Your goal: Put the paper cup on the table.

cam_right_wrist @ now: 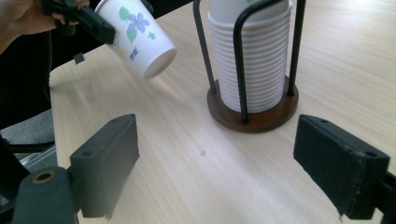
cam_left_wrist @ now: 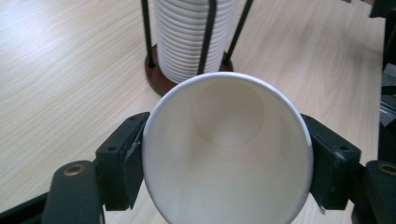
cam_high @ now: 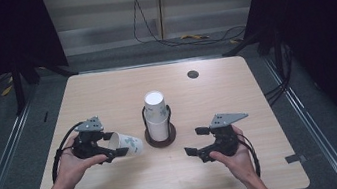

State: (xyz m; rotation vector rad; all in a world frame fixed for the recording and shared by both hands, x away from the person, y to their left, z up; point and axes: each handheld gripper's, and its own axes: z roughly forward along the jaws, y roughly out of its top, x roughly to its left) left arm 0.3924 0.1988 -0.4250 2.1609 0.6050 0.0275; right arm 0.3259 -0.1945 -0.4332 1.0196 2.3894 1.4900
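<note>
A white paper cup with a flower print (cam_high: 129, 143) (cam_right_wrist: 137, 35) is held on its side just above the table, left of the cup holder. My left gripper (cam_high: 116, 145) (cam_left_wrist: 227, 161) is shut on it near the rim, with the cup's open mouth (cam_left_wrist: 229, 154) facing its camera. A stack of white cups (cam_high: 156, 115) (cam_left_wrist: 187, 37) (cam_right_wrist: 254, 60) stands upright in a black wire holder on a round brown base (cam_high: 161, 140). My right gripper (cam_high: 192, 141) (cam_right_wrist: 215, 158) hovers to the right of the holder, open, with nothing between its jaws, pointing toward the stack.
The light wooden table (cam_high: 105, 93) has a dark round cable hole (cam_high: 193, 74) at the back right. Cables lie on the floor behind the table (cam_high: 188, 38). Dark curtains flank both sides.
</note>
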